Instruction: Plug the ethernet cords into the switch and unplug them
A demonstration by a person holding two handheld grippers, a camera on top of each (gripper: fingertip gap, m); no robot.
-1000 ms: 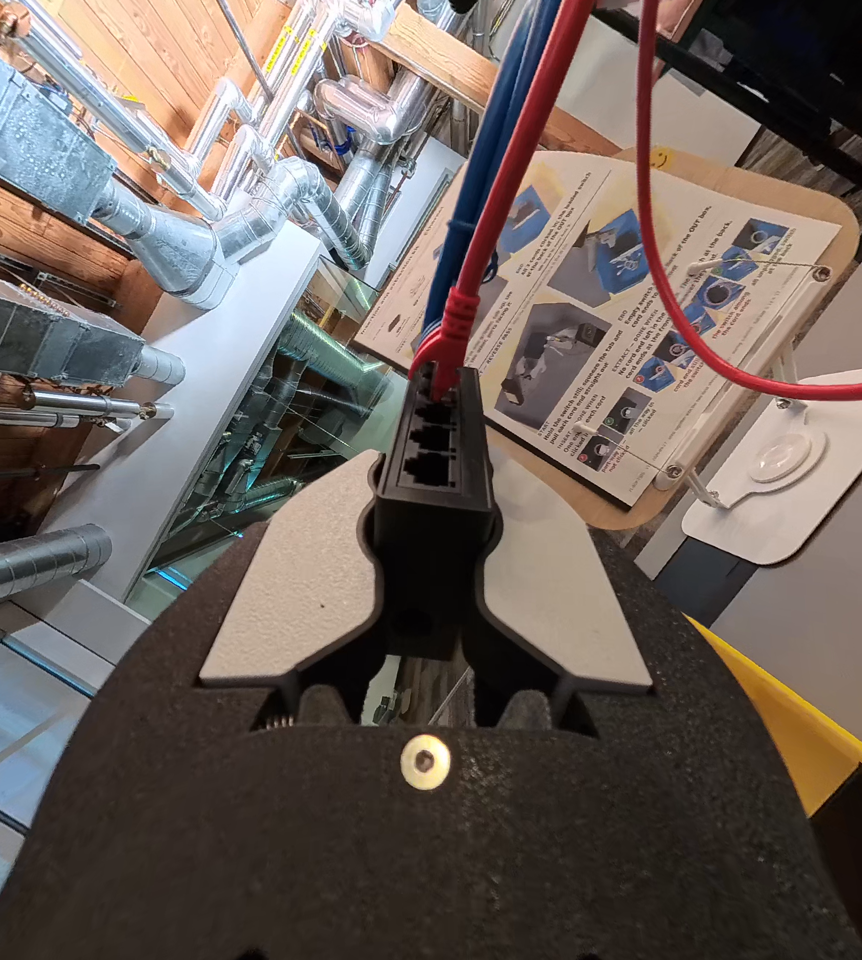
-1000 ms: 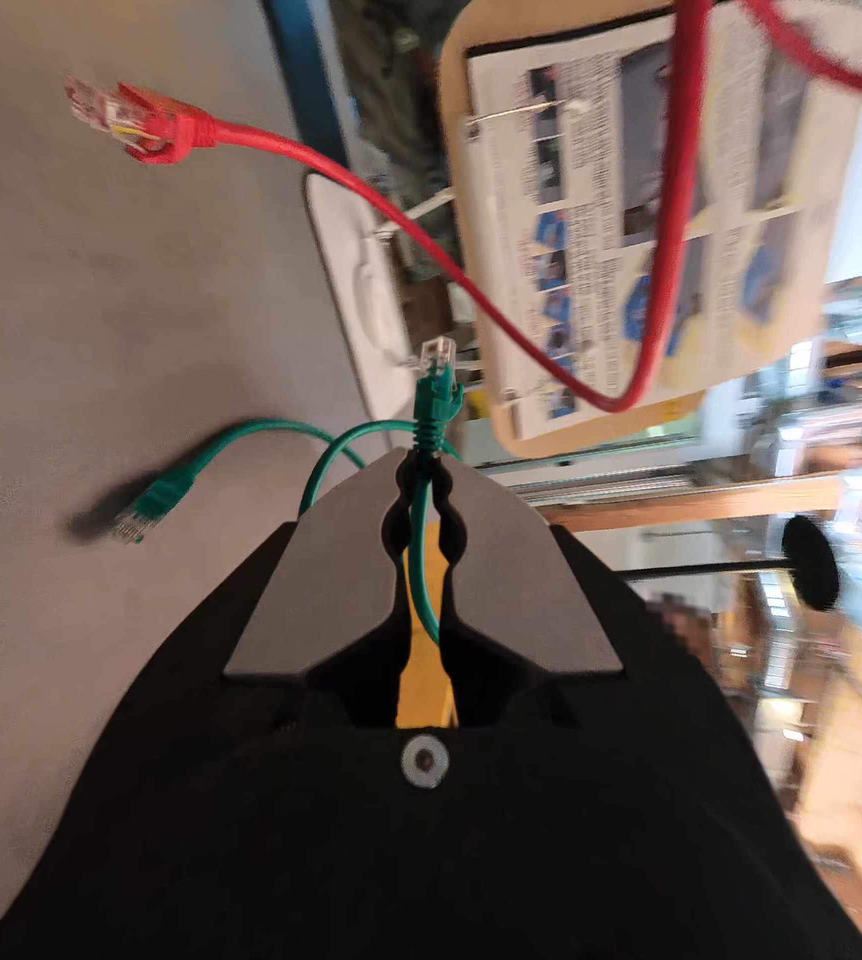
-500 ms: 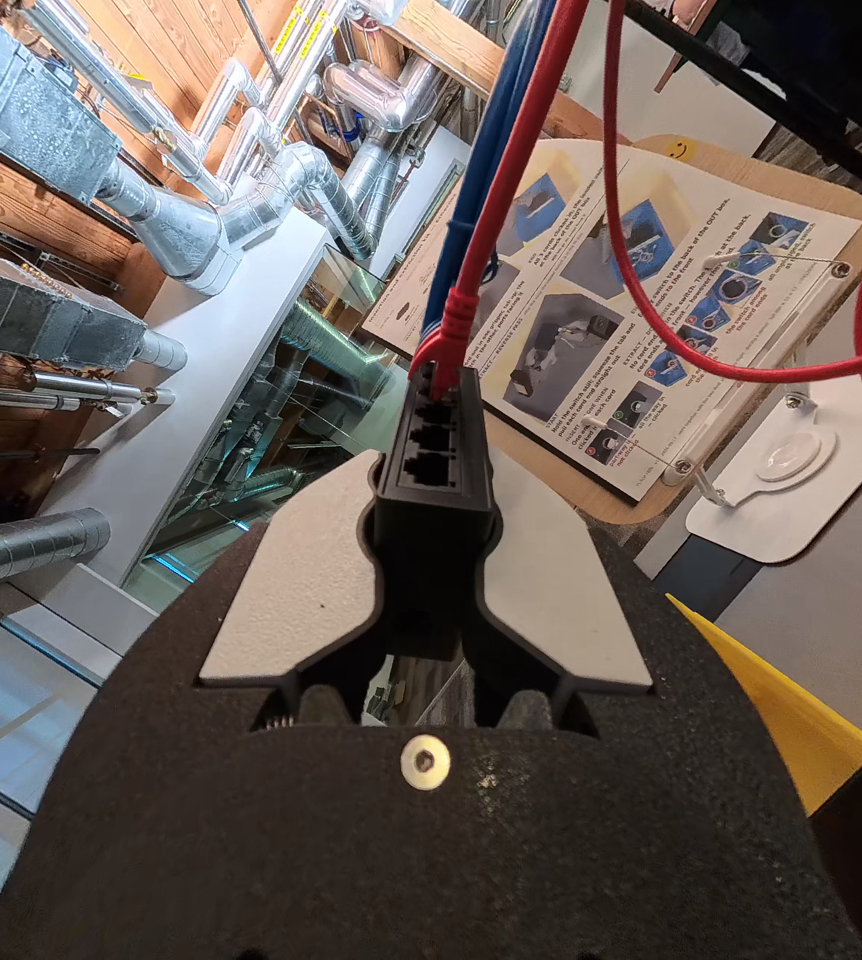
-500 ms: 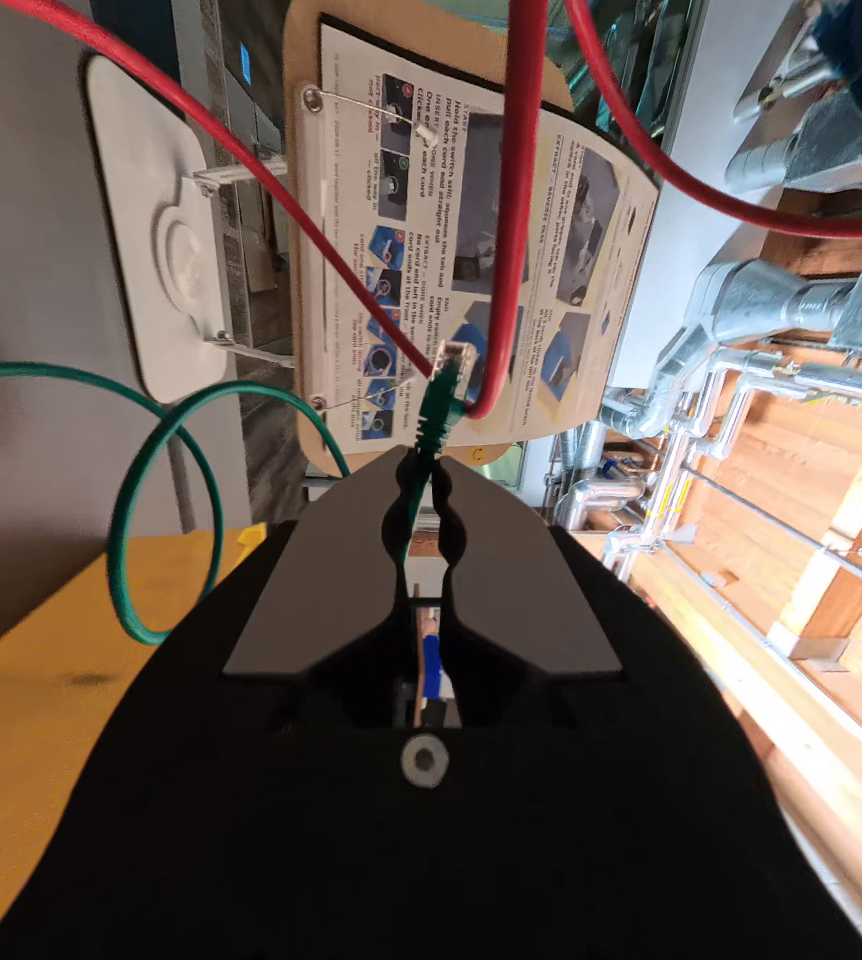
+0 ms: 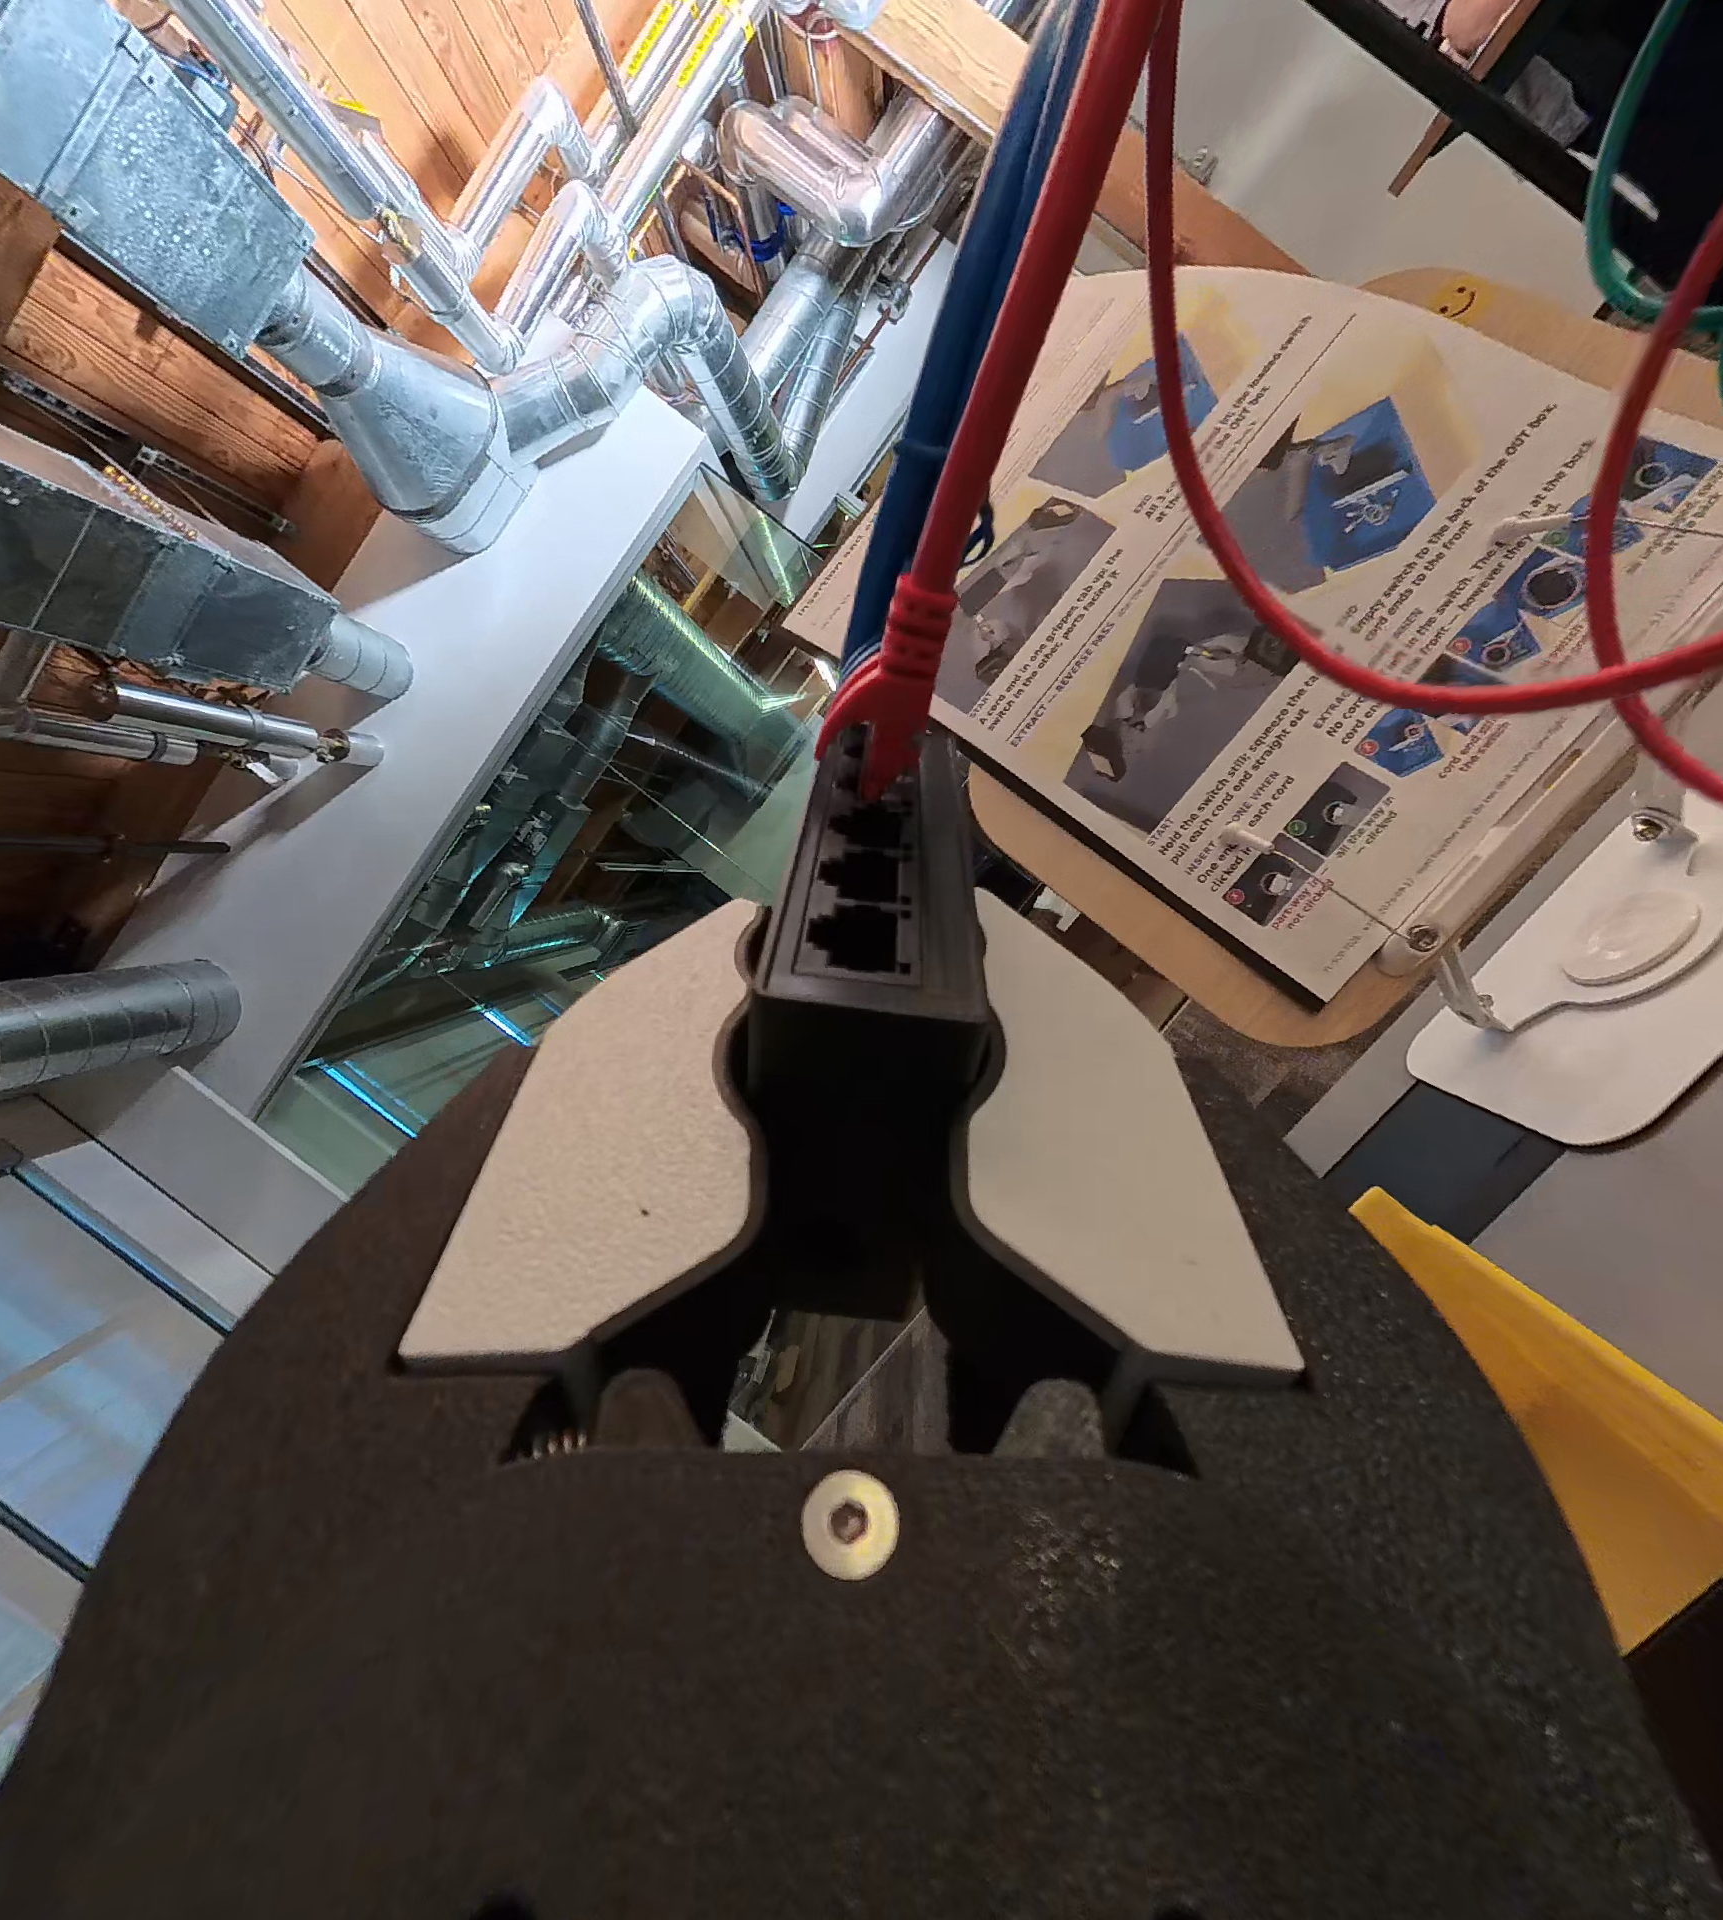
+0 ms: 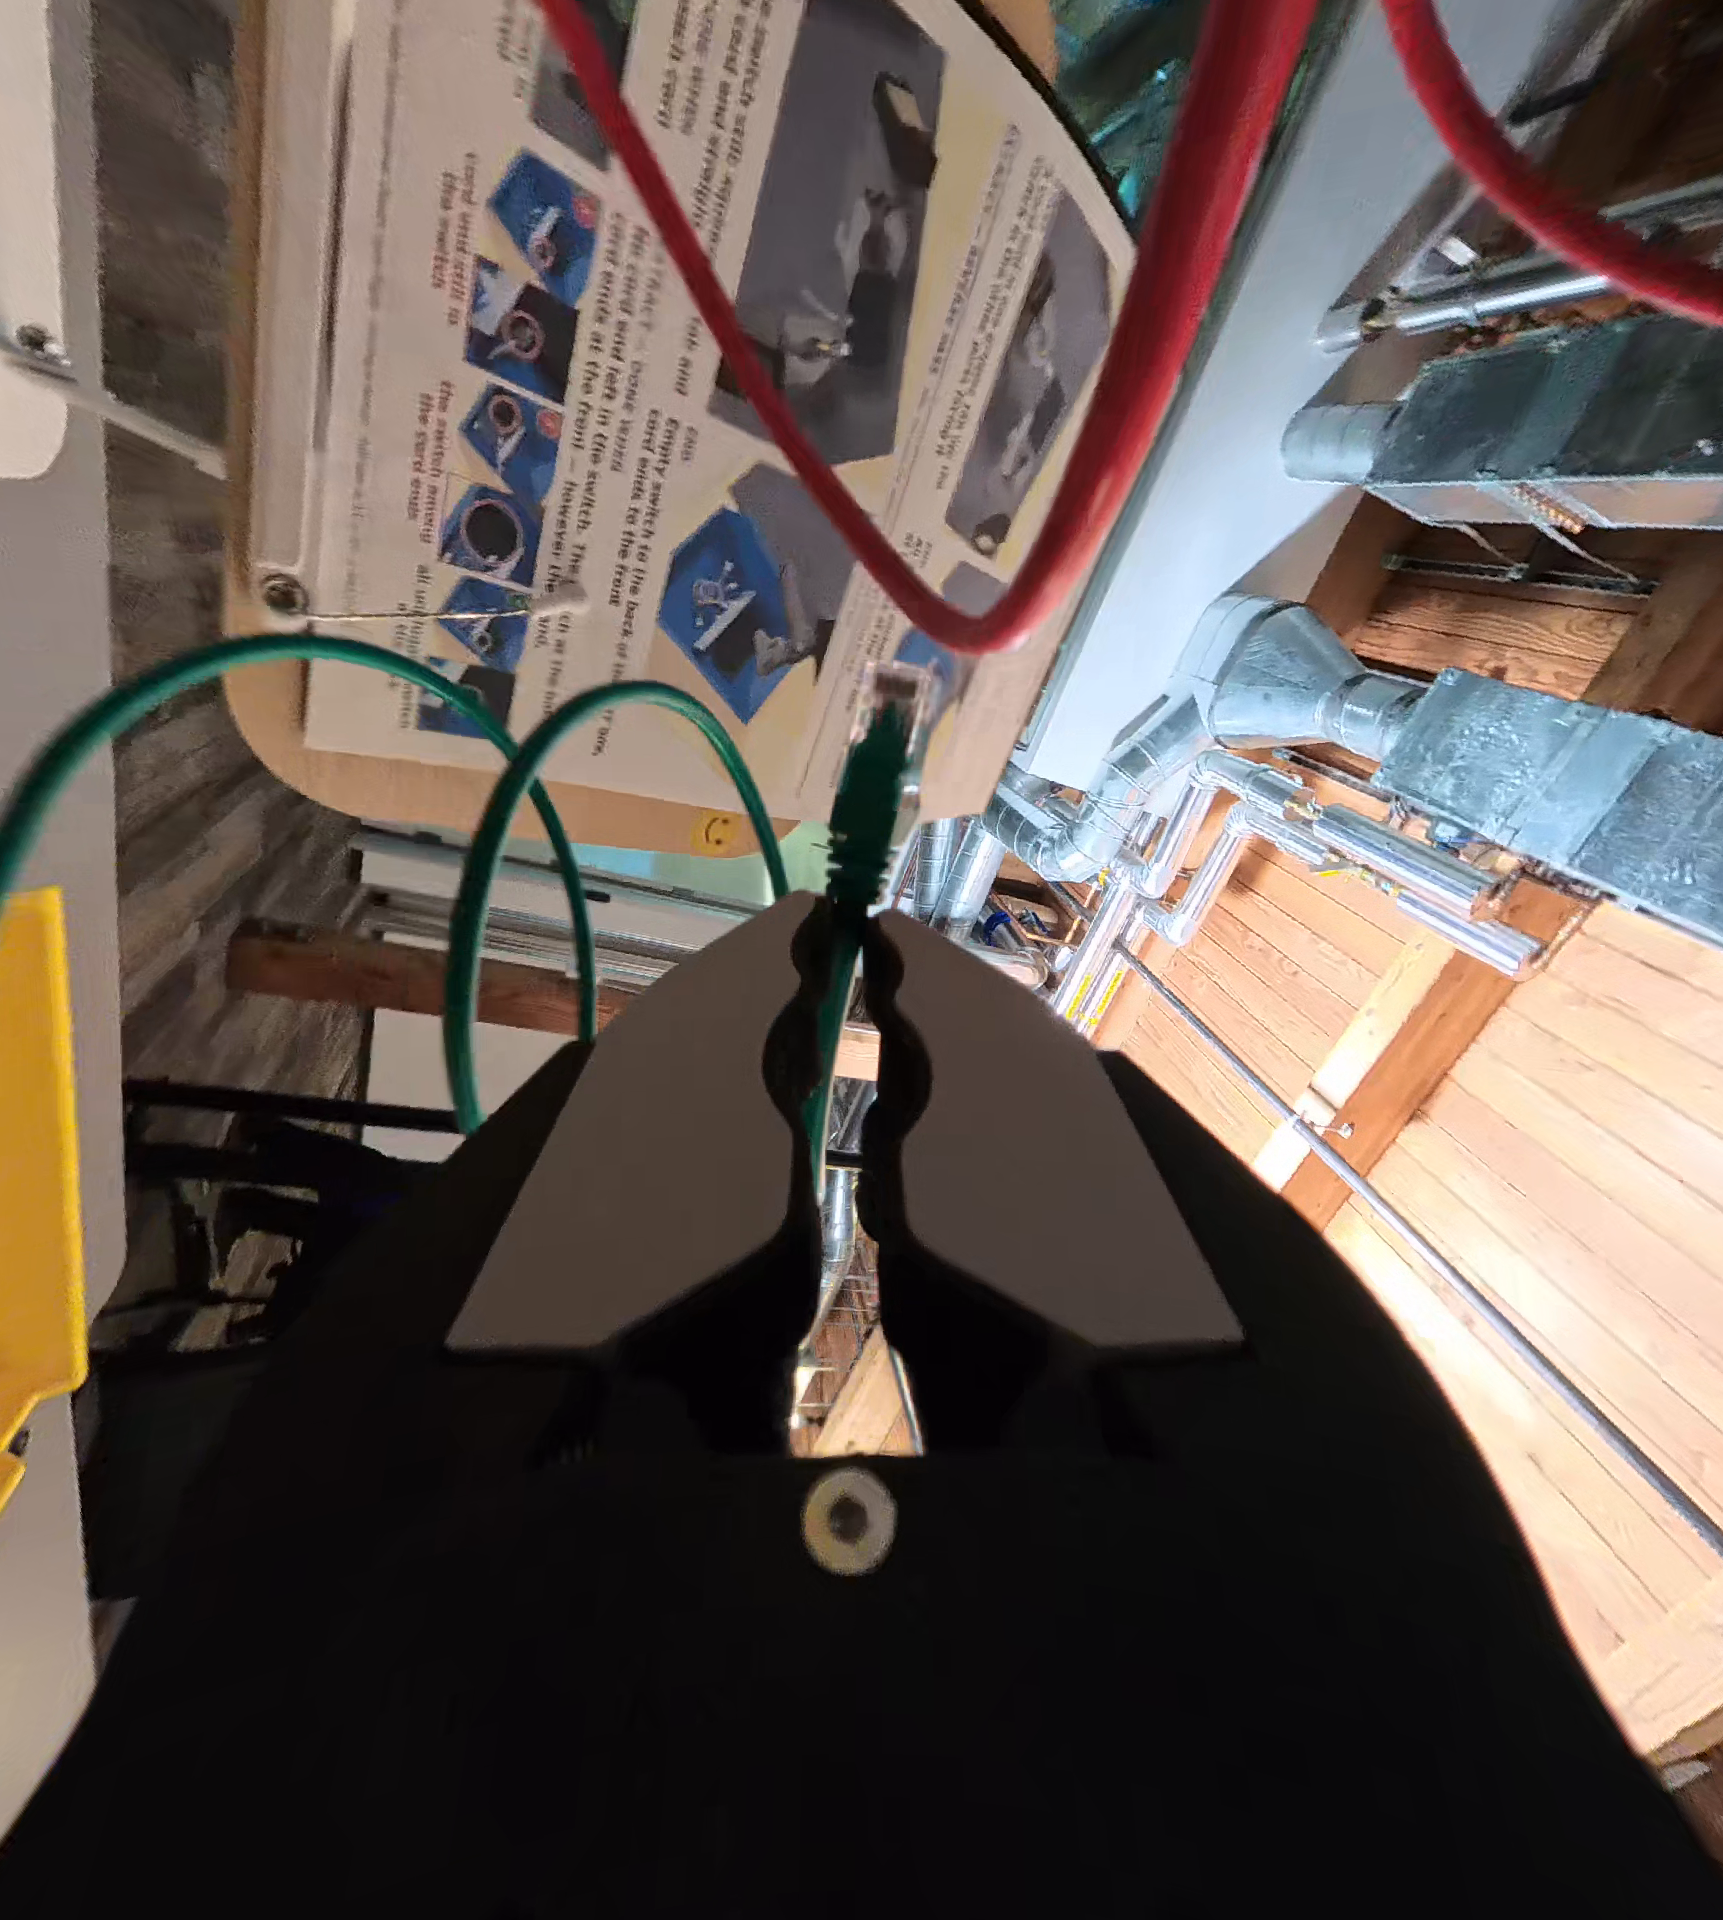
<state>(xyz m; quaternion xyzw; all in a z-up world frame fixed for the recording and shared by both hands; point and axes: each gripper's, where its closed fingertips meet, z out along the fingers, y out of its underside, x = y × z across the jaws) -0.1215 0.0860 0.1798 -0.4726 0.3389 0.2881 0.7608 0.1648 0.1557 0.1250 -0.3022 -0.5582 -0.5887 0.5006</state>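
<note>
instruction sheet (image 5: 1376, 644) with printed text, smiley sticker (image 5: 1454, 301)

Switch (image 5: 862, 997) between left tongs (image 5: 862, 1023); cord (image 5: 914, 634) in far port; 3 ports nearer.

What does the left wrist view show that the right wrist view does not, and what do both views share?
Only the left wrist view shows the black switch clamped in the left tongs, with a red plug seated in a far port and blue cords beside it. Only the right wrist view shows the right tongs shut on the green cord, its clear plug free. Both show the instruction board, red cord loops and a yellow bin.
</note>
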